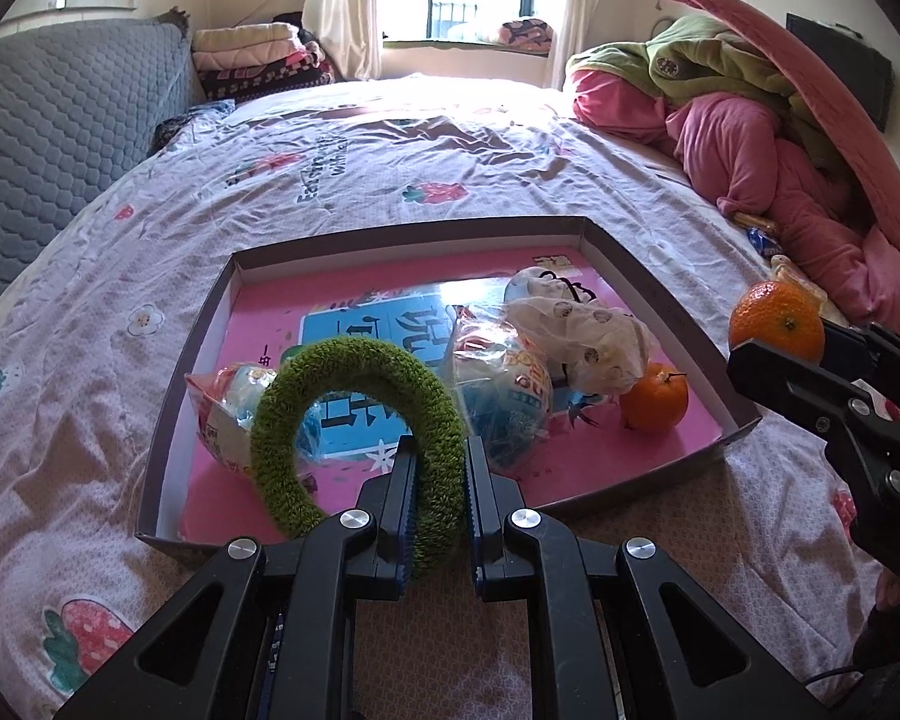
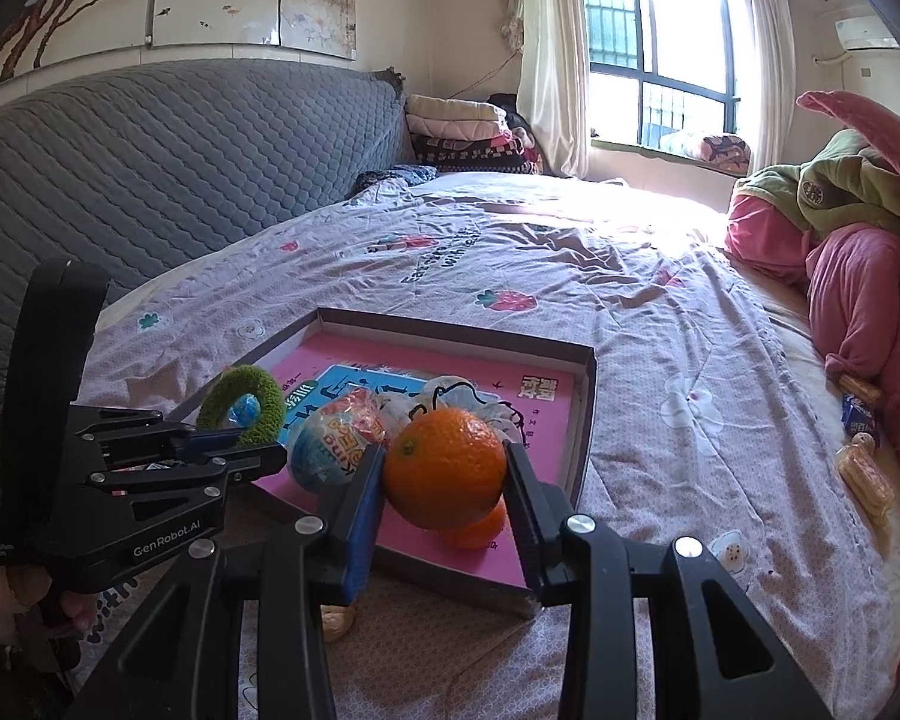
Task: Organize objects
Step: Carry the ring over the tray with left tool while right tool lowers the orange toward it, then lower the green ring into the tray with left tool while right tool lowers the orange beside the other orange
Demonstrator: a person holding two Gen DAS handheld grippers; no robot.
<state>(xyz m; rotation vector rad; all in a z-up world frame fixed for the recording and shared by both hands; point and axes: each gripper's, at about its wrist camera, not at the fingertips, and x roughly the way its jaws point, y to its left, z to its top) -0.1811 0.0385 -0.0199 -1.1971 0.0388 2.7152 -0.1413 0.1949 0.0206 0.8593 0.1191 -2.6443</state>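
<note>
My left gripper (image 1: 439, 456) is shut on a fuzzy green ring (image 1: 354, 414) and holds it over the near edge of a shallow cardboard box (image 1: 402, 234) with a pink bottom. My right gripper (image 2: 444, 468) is shut on an orange (image 2: 444, 468) above the box's near right corner; it also shows in the left wrist view (image 1: 777, 321). A second orange (image 1: 654, 399) lies in the box, with a white plastic bag (image 1: 576, 324) and two wrapped snack packs (image 1: 504, 396). The ring and left gripper show in the right wrist view (image 2: 243, 405).
The box lies on a bed with a strawberry-print sheet (image 1: 390, 168). Pink and green bedding (image 1: 750, 120) is piled at the right. Loose snack packets (image 2: 864, 462) lie by that pile. A grey quilted headboard (image 2: 150, 150) runs along the left.
</note>
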